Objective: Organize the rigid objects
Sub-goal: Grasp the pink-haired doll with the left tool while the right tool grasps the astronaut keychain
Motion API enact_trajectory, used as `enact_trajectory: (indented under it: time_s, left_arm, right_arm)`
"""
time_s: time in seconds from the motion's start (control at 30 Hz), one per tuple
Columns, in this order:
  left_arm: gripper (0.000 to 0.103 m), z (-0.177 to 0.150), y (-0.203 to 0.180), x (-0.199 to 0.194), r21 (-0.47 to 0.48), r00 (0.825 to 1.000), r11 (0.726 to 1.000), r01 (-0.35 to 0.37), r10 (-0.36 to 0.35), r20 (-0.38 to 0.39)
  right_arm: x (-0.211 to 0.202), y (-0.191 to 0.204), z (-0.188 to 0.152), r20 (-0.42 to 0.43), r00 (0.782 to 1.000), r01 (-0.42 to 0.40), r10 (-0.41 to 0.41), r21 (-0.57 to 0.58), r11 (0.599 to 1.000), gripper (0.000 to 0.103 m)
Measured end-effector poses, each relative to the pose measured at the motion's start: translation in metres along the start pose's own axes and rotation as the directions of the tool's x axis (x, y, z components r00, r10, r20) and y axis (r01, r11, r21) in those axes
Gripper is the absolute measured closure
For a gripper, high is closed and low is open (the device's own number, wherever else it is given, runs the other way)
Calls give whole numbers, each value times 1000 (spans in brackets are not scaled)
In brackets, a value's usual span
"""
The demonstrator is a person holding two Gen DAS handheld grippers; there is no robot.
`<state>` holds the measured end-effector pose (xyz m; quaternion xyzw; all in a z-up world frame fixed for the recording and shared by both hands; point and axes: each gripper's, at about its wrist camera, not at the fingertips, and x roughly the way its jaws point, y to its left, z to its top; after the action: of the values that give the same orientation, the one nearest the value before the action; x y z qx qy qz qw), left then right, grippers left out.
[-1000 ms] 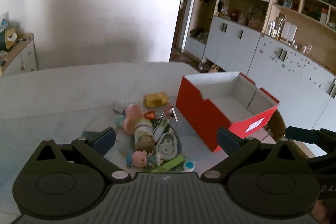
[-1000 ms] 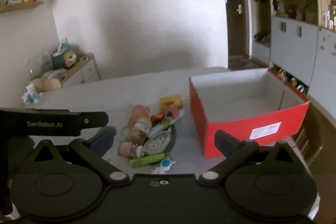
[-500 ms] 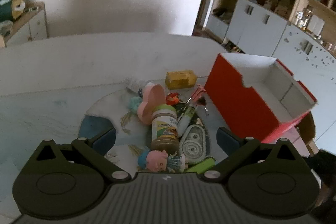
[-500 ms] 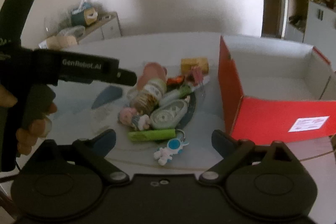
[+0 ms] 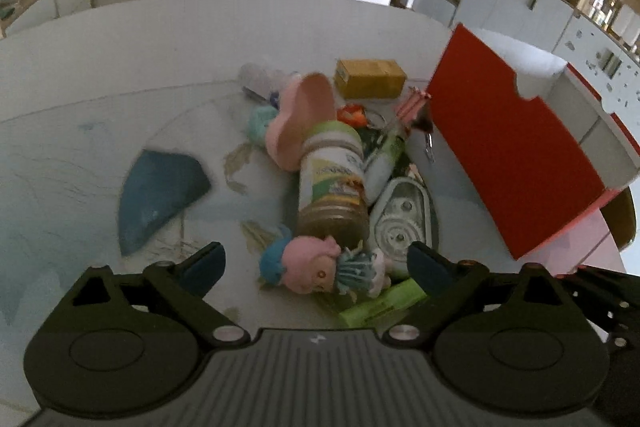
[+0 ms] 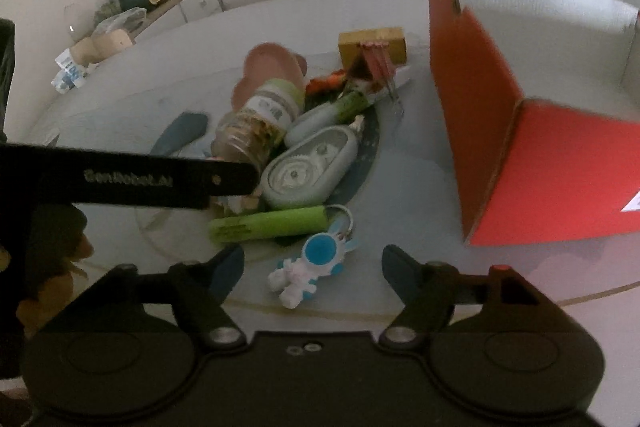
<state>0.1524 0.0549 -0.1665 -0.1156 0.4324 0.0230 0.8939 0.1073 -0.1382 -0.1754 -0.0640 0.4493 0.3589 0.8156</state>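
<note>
While my left gripper [image 5: 316,263] narrows around the doll [image 5: 320,267], untouched, my right gripper [image 6: 312,267] closes over the astronaut keychain [image 6: 308,267], near the table's [image 6: 420,187] middle.

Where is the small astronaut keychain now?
In the right wrist view the astronaut keychain lies on the table at the near edge of the pile, just in front of the green tube and left of the red box.

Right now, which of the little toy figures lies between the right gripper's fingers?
The blue-and-white astronaut keychain; the pink-haired doll lies by the left gripper instead.
</note>
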Motion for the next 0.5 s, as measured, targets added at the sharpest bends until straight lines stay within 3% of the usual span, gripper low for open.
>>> enact_trajectory:
  time_s: [0.33, 0.5]
  left_arm:
    - [23, -3, -2, 9, 8, 1000, 1000, 20, -20, -23]
    - [24, -3, -6, 10, 31, 1000, 999, 9, -8, -13]
  right_arm:
    - [8, 0, 2, 2, 1000, 23, -23, 0, 1000, 52]
    - [8, -1, 1, 3, 999, 40, -40, -4, 999, 63]
